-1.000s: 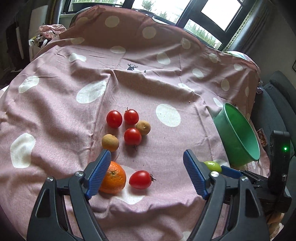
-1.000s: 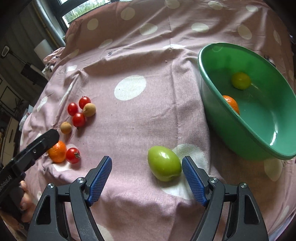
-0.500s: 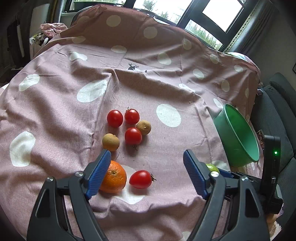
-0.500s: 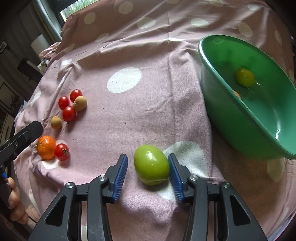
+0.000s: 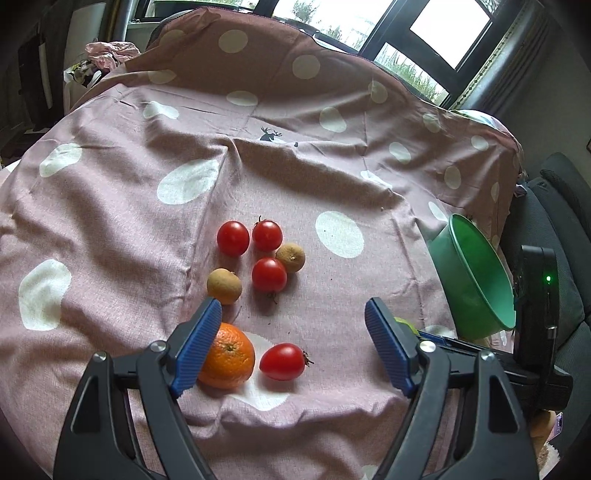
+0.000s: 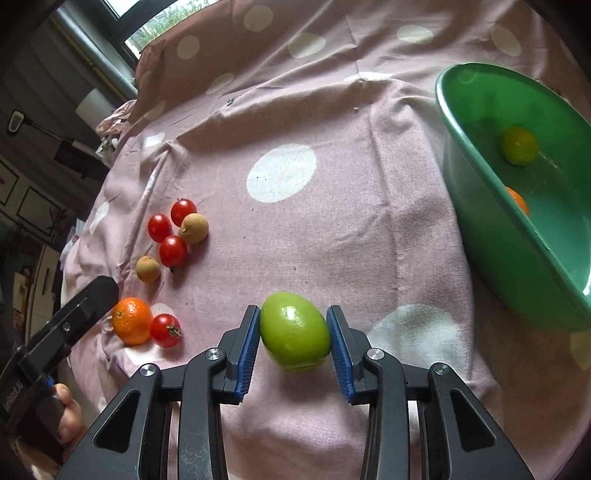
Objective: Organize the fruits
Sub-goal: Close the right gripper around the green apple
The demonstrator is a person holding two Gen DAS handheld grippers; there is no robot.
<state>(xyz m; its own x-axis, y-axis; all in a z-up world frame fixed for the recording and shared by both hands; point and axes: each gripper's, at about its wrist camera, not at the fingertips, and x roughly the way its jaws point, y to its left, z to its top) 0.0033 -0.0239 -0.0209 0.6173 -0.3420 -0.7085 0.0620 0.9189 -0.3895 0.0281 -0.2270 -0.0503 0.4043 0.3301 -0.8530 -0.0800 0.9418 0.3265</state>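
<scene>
My right gripper [image 6: 293, 332] is shut on a green fruit [image 6: 294, 331], held a little above the pink dotted cloth [image 6: 332, 229]. The green bowl [image 6: 476, 206] stands to its right and holds a small green fruit [image 6: 518, 145] and an orange [image 6: 518, 199]. My left gripper [image 5: 293, 332] is open and empty over the cloth [image 5: 110, 221]. An orange [image 5: 229, 356] lies by its left finger and a red tomato [image 5: 282, 361] lies between the fingers. Three more tomatoes [image 5: 268, 274] and two brown fruits [image 5: 224, 285] lie just beyond.
The bowl [image 5: 476, 280] sits at the cloth's right edge in the left wrist view, next to a dark armchair [image 5: 554, 221]. The cloth drapes up over a raised back under the window [image 5: 332, 14]. The left gripper body [image 6: 66, 328] shows at the right wrist view's lower left.
My right gripper closed on the green fruit and lifted it slightly off the cloth. My left gripper stayed open and nearly still over the orange and tomato.
</scene>
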